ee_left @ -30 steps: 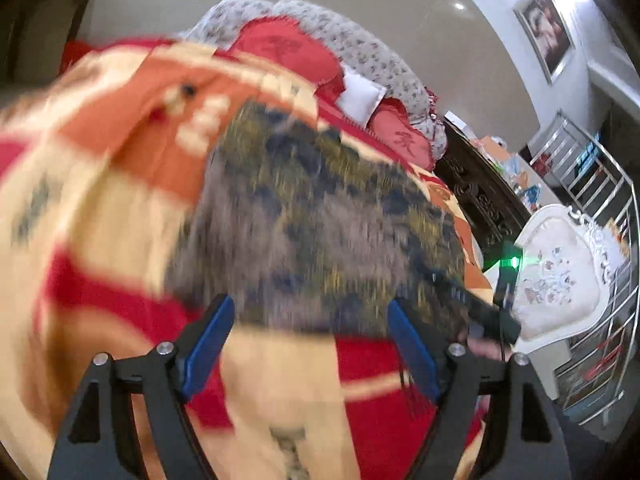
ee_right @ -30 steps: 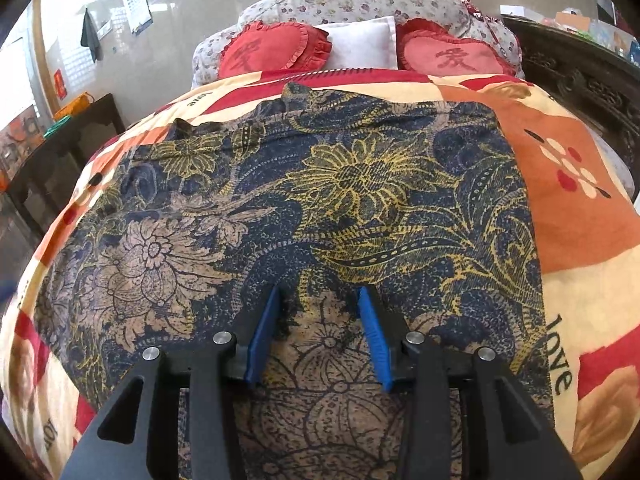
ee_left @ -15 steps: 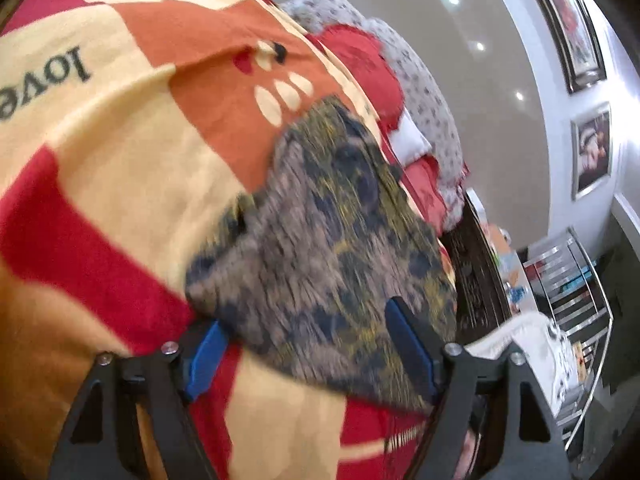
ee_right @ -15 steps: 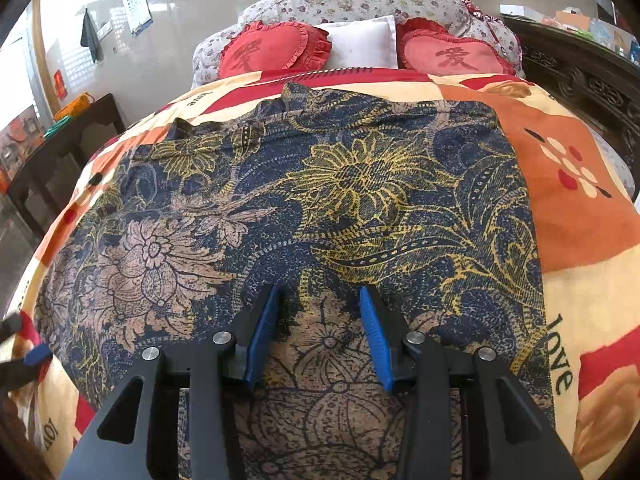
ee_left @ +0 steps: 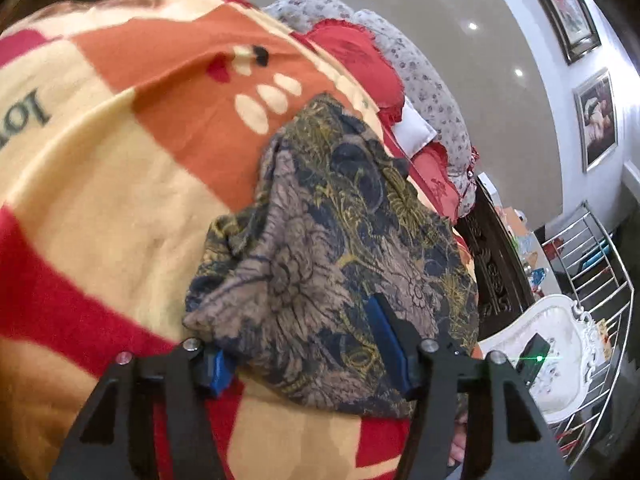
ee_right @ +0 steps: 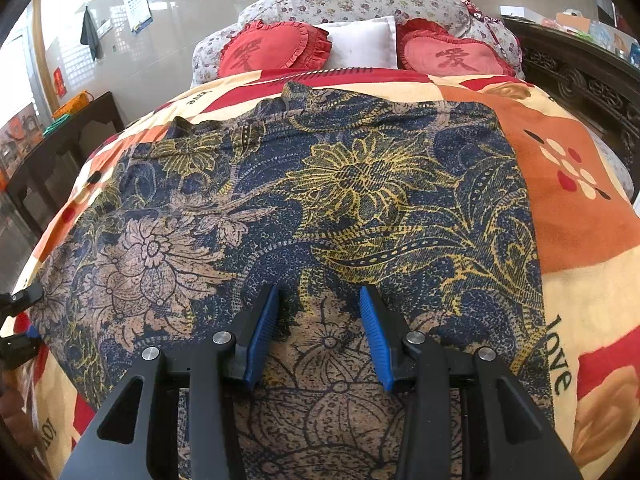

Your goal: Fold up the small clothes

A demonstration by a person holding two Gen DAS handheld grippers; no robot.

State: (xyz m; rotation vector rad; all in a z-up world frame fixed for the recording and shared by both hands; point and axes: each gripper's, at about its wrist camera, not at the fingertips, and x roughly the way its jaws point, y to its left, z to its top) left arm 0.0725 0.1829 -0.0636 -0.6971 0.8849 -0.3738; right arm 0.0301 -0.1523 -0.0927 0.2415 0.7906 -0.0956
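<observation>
Left gripper [ee_left: 304, 344] advanced, spread around garment [ee_right: 340, 208] corner; right gripper [ee_right: 318, 334] spread; blanket [ee_right: 580, 208] beneath.

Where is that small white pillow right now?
In the right wrist view, the white pillow sits at the head of the bed, top centre, tucked between the two red heart cushions and leaning against the floral bolster behind them.

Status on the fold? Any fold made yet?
Done: the garment lies spread flat on the blanket; no fold shows. In hand: the left gripper is open with its fingers straddling the garment's corner, one finger under the edge, not clamped. The right gripper is open over the near hem, gripping nothing. Left: close on the cloth, then every fold.
</observation>
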